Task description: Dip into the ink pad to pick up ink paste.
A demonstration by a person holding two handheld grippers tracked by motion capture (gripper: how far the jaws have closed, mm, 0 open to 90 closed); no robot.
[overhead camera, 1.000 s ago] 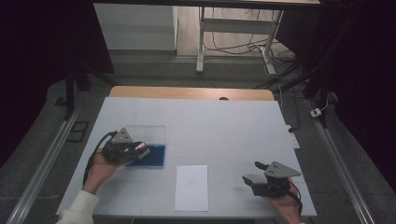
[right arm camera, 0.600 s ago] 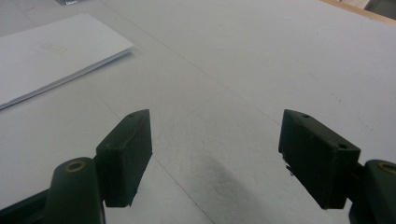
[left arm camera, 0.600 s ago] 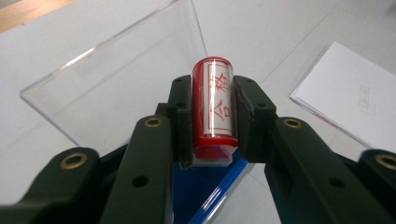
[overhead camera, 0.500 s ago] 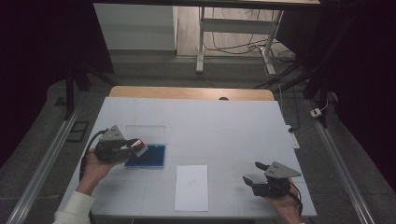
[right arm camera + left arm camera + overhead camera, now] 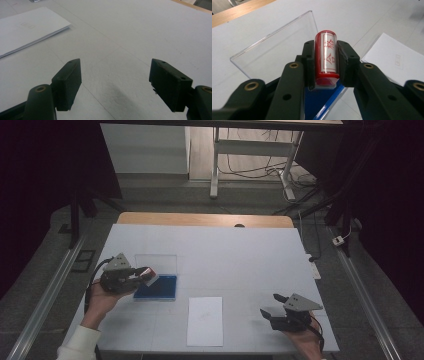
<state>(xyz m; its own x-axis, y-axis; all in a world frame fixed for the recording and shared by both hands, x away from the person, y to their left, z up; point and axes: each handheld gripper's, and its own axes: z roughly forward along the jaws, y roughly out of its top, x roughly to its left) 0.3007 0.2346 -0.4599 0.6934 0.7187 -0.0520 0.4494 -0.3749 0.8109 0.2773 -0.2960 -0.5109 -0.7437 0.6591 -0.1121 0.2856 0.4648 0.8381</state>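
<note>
One white table [image 5: 240, 255] carried few things: one red stamp, one clear case with a blue base, one sheet of white paper, and two hand-held grippers. The left gripper [image 5: 142, 274] was held above the left part of the table, its jaws closed on the red stamp [image 5: 327, 56], a cylinder with red characters on a pale label, clamped by its sides between the two black pads. Directly beneath and beyond it lay the case, its blue base [image 5: 157, 287] flat on the table and its clear lid [image 5: 279, 47] standing open behind the stamp; whether the stamp's foot touched the base could not be told. The single sheet of paper [image 5: 205, 320] lay near the front edge, just right of the case and apart from it, with a small faint mark visible on it in the left gripper view. The right gripper [image 5: 270, 306] was held low near the front right corner, its jaws wide apart with nothing between them, over bare tabletop. Between paper and right gripper ran an open strip, and the whole far half of the table up to its wooden back edge [image 5: 205, 219] lay bare.
</note>
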